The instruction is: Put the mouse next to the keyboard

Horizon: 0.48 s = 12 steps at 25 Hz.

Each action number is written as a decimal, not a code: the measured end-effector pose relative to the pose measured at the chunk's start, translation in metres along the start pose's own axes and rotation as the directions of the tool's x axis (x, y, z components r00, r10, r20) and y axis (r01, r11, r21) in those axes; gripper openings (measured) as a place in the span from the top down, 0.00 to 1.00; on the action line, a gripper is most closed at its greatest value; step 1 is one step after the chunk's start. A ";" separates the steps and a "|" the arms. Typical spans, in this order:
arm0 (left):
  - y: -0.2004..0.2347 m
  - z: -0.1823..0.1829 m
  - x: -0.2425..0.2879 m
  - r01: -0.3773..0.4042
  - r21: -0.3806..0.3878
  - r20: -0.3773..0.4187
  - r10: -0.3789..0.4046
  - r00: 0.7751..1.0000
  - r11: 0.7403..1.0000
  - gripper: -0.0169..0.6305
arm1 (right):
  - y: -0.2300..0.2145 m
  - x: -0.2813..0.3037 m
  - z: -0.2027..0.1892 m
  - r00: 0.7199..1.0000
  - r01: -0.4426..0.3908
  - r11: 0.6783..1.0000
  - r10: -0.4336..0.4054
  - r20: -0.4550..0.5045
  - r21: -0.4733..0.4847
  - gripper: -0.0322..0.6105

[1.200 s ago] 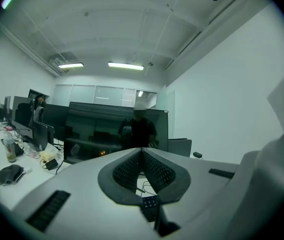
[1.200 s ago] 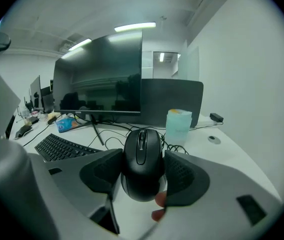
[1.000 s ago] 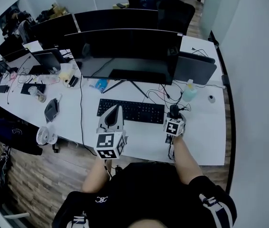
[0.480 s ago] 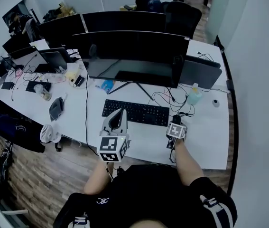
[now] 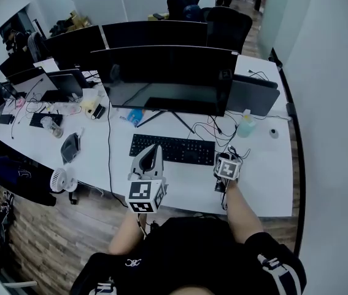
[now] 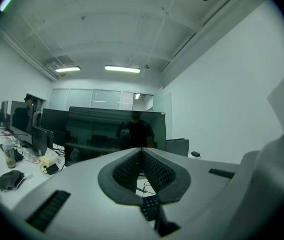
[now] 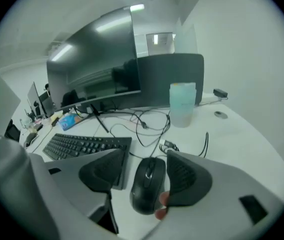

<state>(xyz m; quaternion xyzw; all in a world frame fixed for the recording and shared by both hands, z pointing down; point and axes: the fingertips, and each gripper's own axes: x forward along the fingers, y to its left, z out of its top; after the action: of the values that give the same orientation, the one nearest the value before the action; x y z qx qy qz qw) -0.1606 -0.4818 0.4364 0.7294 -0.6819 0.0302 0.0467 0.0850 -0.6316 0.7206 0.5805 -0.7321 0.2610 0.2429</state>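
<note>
In the right gripper view, a black mouse lies flat on the white desk, just right of the black keyboard's near end. My right gripper straddles the mouse and its jaws have just been opening. The left pad stands clear of the mouse and the right pad sits close beside it. In the head view the right gripper hides the mouse at the keyboard's right end. My left gripper hovers shut and empty over the desk front, its pads meeting at the tip.
A wide dark monitor stands behind the keyboard. Loose cables and a pale bottle lie beyond the mouse. A small round object sits near the right edge. Clutter covers the left desk.
The head camera has swayed a little. The right gripper sits slightly nearer the desk's front edge than a second ago. The left gripper keeps its place.
</note>
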 end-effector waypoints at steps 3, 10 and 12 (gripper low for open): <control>-0.002 -0.001 0.002 0.012 -0.004 0.004 -0.012 1.000 1.000 0.95 | 0.012 -0.032 0.049 0.984 -0.021 1.000 0.024 0.178 -0.015 0.64; -0.008 0.004 0.010 0.046 -0.012 0.020 -0.046 0.999 0.999 0.95 | 0.033 -0.147 0.165 0.838 0.028 0.996 0.023 0.546 -0.085 0.93; -0.011 0.006 0.011 0.055 -0.012 0.024 -0.055 0.998 0.998 0.95 | 0.038 -0.176 0.182 0.797 0.012 0.997 0.041 0.603 -0.082 0.93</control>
<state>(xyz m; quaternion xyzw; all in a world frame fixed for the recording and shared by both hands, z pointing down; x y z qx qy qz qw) -0.1494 -0.4923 0.4317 0.7479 -0.6621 0.0158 0.0441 0.0752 -0.6183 0.4647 0.6173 -0.7858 0.0340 0.0183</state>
